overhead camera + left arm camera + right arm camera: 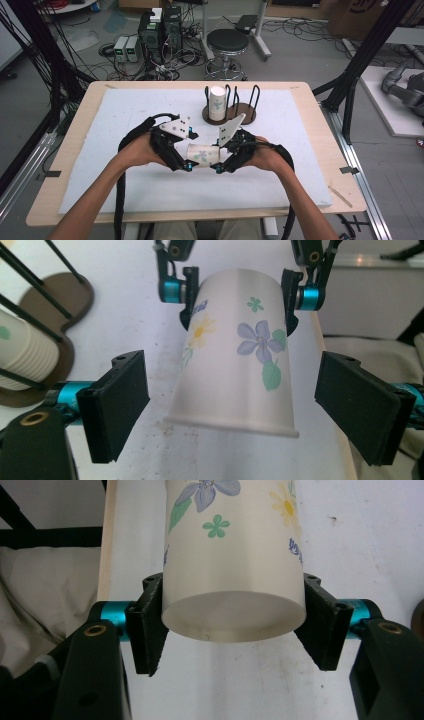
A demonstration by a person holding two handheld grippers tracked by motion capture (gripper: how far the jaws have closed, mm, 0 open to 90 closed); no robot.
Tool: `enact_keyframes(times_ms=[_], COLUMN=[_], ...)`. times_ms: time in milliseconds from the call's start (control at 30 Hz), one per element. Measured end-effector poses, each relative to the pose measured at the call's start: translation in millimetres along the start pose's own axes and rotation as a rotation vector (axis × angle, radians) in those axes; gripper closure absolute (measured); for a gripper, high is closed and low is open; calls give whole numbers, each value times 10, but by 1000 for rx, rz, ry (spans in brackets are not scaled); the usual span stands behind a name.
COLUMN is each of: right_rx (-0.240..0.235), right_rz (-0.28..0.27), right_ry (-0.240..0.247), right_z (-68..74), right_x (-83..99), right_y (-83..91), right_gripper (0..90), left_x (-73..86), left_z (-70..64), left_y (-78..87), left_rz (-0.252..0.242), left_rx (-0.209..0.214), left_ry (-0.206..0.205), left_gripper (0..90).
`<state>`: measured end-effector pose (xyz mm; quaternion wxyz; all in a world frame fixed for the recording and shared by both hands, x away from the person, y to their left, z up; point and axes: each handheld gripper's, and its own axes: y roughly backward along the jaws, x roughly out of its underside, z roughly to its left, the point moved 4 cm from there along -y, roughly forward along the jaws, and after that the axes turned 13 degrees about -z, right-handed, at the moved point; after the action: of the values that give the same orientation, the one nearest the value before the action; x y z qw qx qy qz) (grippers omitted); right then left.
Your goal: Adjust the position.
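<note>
fingers of right gripper [234, 625] clamp empty paper cup [202, 154]; left gripper [232, 405] fingers spread

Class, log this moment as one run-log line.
right tongs: shut on paper cup base | left tongs: open around rim | cup: horizontal

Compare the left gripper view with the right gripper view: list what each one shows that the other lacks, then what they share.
Left gripper view alone: the cup's wide rolled rim toward the camera, the left tool with its jaws spread apart from the cup, and a wire rack holding a stack of cups.

Right gripper view alone: the cup's closed base and a wooden table edge.

Shared: the flower-printed paper cup, lying sideways, the right tool clamped on its base end, and the white mat.
</note>
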<state>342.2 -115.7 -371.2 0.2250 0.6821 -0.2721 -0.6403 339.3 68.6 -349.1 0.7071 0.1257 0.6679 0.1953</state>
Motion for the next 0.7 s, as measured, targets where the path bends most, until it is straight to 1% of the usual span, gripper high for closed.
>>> enact_keyframes(times_ms=[67,133,267,300,333,367,433,467,500,533,600,700], right_rx=[2,8,12,14,15,12,6,6,10,13,16,10], right_rz=[-23,-47,-95,-106,-121,-135,-165,-175,-185,-199,-230,-293], right_ry=[-7,-12,-27,-36,-34,-45,-50,-56,-56,-55,-69,-85], right_z=[-7,-13,-23,-24,-33,-32,-32,-29,-29,-30,-23,-16], right_x=[25,49,104,120,135,149,174,188,202,216,247,292], right_y=[28,55,99,107,115,121,127,128,131,131,140,153], right_gripper=[368,368,368,368,368,368,368,367,367,368,368,368], left_x=[-6,5,90,114,136,159,206,231,257,280,328,393], left_z=[-4,-19,-31,-35,-37,-44,-45,-51,-51,-60,-62,-66], left_y=[53,103,176,190,203,212,230,236,244,246,258,264], left_rz=[-50,-101,-160,-175,-189,-207,-235,-250,-263,-291,-329,-396], left_rx=[-15,-12,-24,-30,-29,-34,-43,-46,-48,-52,-57,-65], left_ry=[5,25,43,43,42,52,60,71,70,82,88,115], left_gripper=[138,138,138,138,138,139,139,138,139,141,141,142])
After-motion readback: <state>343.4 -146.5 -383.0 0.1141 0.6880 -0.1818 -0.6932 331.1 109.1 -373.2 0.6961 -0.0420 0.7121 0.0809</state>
